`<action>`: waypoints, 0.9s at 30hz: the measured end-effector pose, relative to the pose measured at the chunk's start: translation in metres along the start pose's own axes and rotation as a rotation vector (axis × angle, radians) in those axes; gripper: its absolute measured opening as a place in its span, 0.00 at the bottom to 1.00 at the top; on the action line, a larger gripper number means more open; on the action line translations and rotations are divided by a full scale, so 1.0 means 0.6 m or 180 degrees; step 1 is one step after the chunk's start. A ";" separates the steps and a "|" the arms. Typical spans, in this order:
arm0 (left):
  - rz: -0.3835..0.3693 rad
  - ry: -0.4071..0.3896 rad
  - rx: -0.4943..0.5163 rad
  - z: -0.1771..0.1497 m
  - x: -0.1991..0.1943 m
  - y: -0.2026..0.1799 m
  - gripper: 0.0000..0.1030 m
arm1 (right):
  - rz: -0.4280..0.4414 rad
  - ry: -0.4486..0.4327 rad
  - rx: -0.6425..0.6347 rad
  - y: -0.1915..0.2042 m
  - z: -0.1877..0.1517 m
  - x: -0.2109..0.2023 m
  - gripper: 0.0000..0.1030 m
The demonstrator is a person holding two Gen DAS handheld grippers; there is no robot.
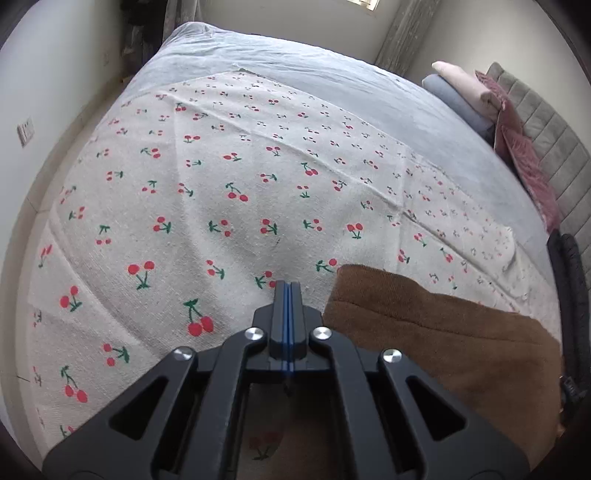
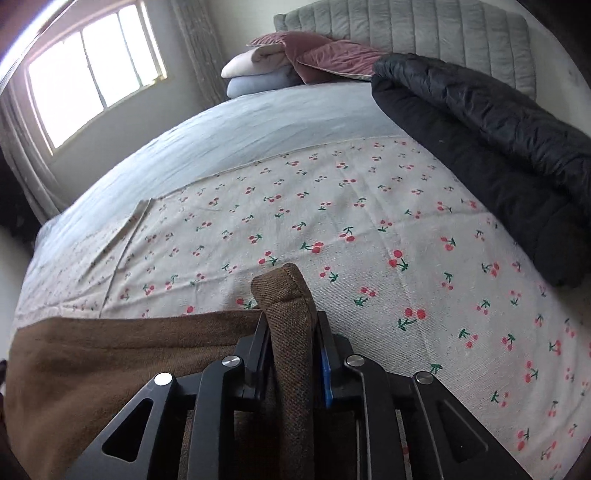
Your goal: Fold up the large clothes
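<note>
Covering the bed (image 1: 332,66), a cherry-print sheet (image 1: 221,192) gives a flat folding surface; the brown garment (image 2: 110,354) lies at its near edge. Right gripper (image 2: 291,332) pinches its folded edge for carrying; left gripper (image 1: 287,291) clenched, empty.

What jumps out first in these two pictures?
The cherry-print cloth spread over the bed, filling both views. Then the brown garment lying at its near edge, a fold of it standing between the right claw fingers. A black puffy jacket lies heaped by the grey headboard.
</note>
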State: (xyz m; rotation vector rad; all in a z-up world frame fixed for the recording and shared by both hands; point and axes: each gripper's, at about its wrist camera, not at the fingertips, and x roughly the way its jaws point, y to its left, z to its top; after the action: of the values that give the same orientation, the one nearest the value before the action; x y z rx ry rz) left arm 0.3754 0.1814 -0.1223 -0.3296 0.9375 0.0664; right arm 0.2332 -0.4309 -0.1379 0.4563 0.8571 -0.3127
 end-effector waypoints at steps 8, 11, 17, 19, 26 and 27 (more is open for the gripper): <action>0.0006 -0.0328 0.0142 -0.006 -0.115 -0.037 0.65 | -0.0152 -0.0111 0.0105 0.007 -0.001 -0.094 0.64; -0.0293 -0.0504 0.0289 -0.032 -0.187 -0.068 0.72 | -0.0030 -0.0208 0.0024 0.044 -0.026 -0.171 0.72; -0.0782 -0.0387 0.0951 -0.153 -0.247 -0.159 0.80 | 0.0289 -0.0106 -0.0564 0.141 -0.105 -0.233 0.83; -0.0761 -0.0283 0.1197 -0.194 -0.237 -0.173 0.80 | 0.0244 0.0066 -0.0780 0.152 -0.133 -0.220 0.83; -0.0660 0.0060 0.1183 -0.223 -0.228 -0.129 0.80 | 0.0086 0.0290 -0.0346 0.010 -0.172 -0.222 0.82; -0.0604 0.0062 0.1256 -0.225 -0.239 -0.130 0.80 | 0.0087 0.0266 -0.0362 0.000 -0.173 -0.243 0.82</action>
State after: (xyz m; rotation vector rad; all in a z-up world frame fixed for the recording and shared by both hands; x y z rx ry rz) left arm 0.2005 0.0785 -0.0621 -0.0520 0.9120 -0.2934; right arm 0.0755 -0.3665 -0.0833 0.3768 0.9443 -0.2197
